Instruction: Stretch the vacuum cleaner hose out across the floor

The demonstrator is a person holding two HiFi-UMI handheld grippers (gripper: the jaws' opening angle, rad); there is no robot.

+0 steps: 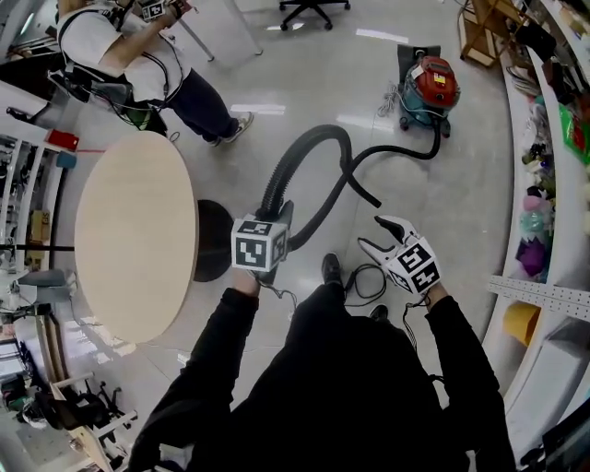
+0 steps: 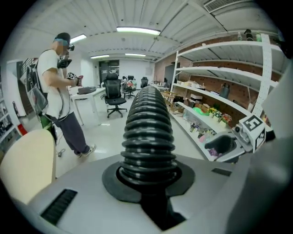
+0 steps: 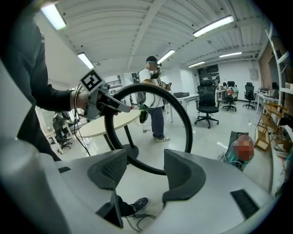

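Observation:
A black ribbed vacuum hose (image 1: pixel 312 138) loops over the floor from the red and teal vacuum cleaner (image 1: pixel 430 88) at the back right. My left gripper (image 1: pixel 275 210) is shut on the hose and holds one stretch of it raised. In the left gripper view the hose (image 2: pixel 149 132) rises straight out from between the jaws of the left gripper (image 2: pixel 149 183). My right gripper (image 1: pixel 371 231) hovers open to the right of the hose, beside a free hose end (image 1: pixel 373 200). In the right gripper view the right gripper (image 3: pixel 145 172) has nothing between its pads, and the hose (image 3: pixel 185 116) arcs beyond it.
A round wooden table (image 1: pixel 134 230) on a black foot stands at the left. Another person (image 1: pixel 138 55) stands at the far left. Shelves (image 1: pixel 553 184) with small items line the right side. A thin cable (image 1: pixel 364 281) lies by my shoe (image 1: pixel 330 267). An office chair (image 1: pixel 313 9) stands far back.

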